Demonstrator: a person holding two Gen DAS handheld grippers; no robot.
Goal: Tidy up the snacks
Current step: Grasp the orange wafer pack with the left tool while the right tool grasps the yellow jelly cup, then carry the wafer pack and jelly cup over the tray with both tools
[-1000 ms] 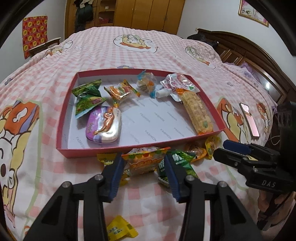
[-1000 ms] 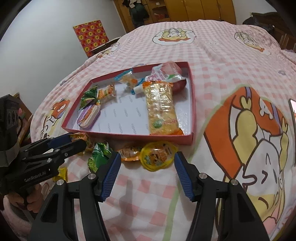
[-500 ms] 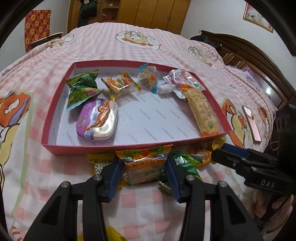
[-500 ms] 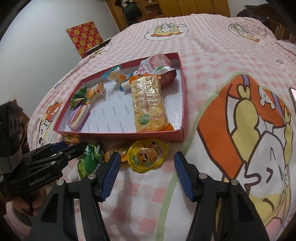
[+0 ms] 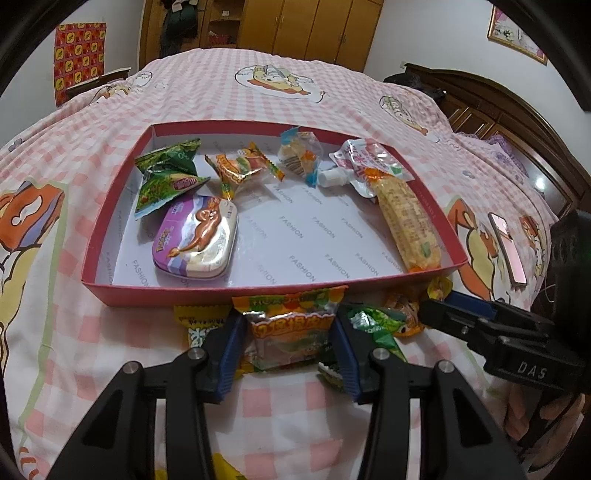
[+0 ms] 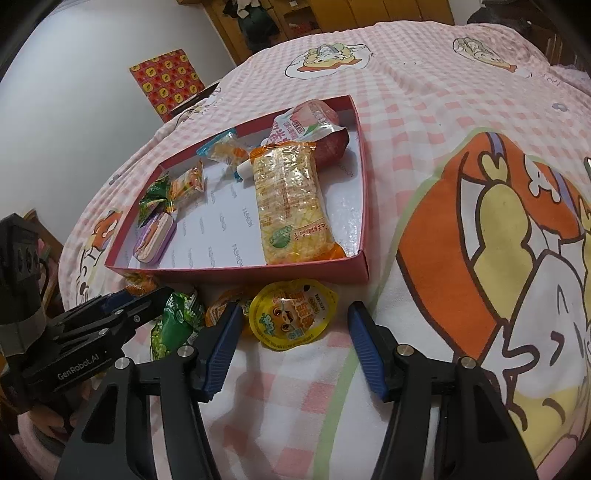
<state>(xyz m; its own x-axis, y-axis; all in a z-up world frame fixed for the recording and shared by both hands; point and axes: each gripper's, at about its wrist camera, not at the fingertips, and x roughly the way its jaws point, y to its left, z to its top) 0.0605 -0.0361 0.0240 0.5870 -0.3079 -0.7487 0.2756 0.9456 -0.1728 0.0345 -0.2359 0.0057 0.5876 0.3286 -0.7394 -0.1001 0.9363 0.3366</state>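
A red box (image 5: 207,292) (image 6: 364,206) lies on the bed with several snacks in it: a purple tin (image 5: 195,238), green packets (image 5: 162,181), a long yellow cracker pack (image 5: 406,225) (image 6: 291,203) and a white pouch (image 5: 364,162). My left gripper (image 5: 286,349) is open, its fingers on either side of an orange-topped clear snack bag (image 5: 291,328) lying in front of the box. A green packet (image 5: 373,325) (image 6: 177,321) lies just right of it. My right gripper (image 6: 293,338) is open around a round yellow jelly cup (image 6: 291,314).
A yellow wrapper (image 5: 199,319) and an orange packet (image 5: 404,306) (image 6: 221,310) lie by the box's near wall. A pink phone (image 5: 506,251) rests on the bedspread to the right. A wooden headboard (image 5: 517,110) and wardrobe (image 5: 295,29) stand behind.
Both grippers moved forward and down toward the loose snacks. My left fingers now straddle the orange-topped bag and my right fingers flank the yellow jelly cup. Both stay open.
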